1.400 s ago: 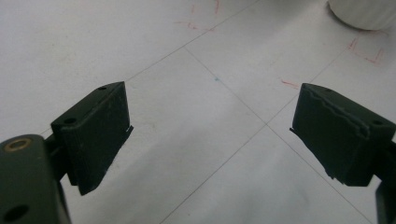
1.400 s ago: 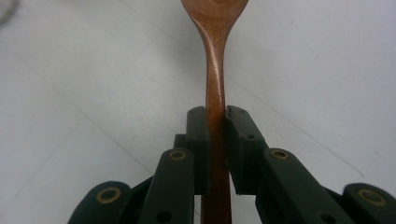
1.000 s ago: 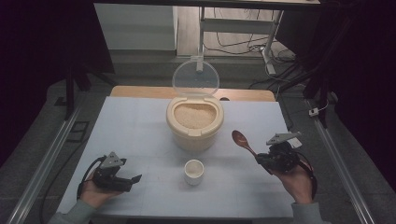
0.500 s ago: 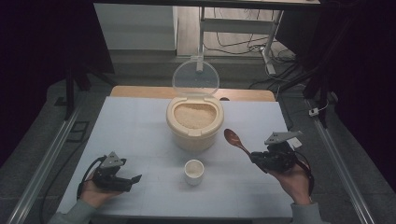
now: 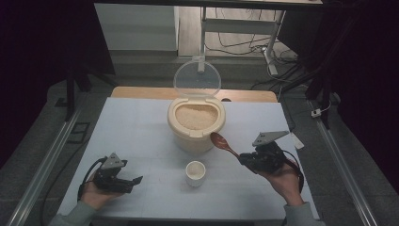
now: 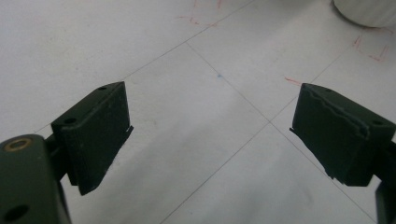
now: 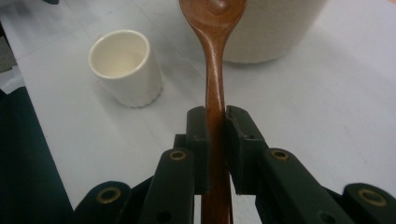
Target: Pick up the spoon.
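Two grippers at the near edge of the table (image 5: 141, 117), one loaded, one idle.

Rice bin (image 5: 196, 123) stands toward the far edge, centred, its clear lid (image 5: 197, 77) tipped up and back, the grain surface exposed. Its near wall is the main hazard: the spoon bowl sits just beside it at about rim height, so a flat forward push would likely knock the wall or rim instead of clearing into the rice. My judgement: the tip needs lifting before it goes in.

Right gripper (image 5: 244, 160), toward the near right corner, is clamped on the wooden spoon (image 5: 223, 143); in the right gripper view the jaws pinch the narrow handle (image 7: 214, 116) from both sides. The handle is slim and smooth, so it could twist or slide in the pads once loaded, spilling grain on the table.

Left gripper (image 5: 134, 181), near left corner, rests low with jaws spread wide, nothing between them; it steadies nothing.

Small white cup (image 5: 195, 173) stands near the near edge, centre, apart from the bin. It looks light and unheld; a swinging spoon could tip it. Nothing else lies in the path.
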`<act>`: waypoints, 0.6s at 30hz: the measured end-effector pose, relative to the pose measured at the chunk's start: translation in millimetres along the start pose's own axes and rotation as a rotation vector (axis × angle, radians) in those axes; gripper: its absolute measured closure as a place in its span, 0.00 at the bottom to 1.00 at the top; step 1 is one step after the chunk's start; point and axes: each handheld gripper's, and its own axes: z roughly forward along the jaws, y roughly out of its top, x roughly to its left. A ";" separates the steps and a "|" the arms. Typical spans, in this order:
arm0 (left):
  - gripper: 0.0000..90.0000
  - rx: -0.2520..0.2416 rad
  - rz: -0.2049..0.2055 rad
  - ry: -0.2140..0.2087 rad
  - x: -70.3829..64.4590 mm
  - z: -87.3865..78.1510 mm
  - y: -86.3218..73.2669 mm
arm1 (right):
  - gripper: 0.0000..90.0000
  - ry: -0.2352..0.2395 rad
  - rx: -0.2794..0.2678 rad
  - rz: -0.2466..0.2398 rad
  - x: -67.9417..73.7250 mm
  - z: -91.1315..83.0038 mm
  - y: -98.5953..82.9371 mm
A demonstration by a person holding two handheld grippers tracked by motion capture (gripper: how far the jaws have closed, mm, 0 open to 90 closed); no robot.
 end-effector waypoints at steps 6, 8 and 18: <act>0.13 0.000 -0.003 -0.001 0.5 0.0 0.1 | 0.88 0.031 0.002 -0.028 6.8 9.2 10.6; 0.13 -0.003 -0.002 -0.002 0.5 -0.5 -0.1 | 0.88 0.045 0.009 -0.048 12.9 11.8 16.0; 0.13 0.001 -0.003 -0.005 0.0 0.7 0.3 | 0.88 0.099 -0.001 -0.114 29.8 16.0 29.3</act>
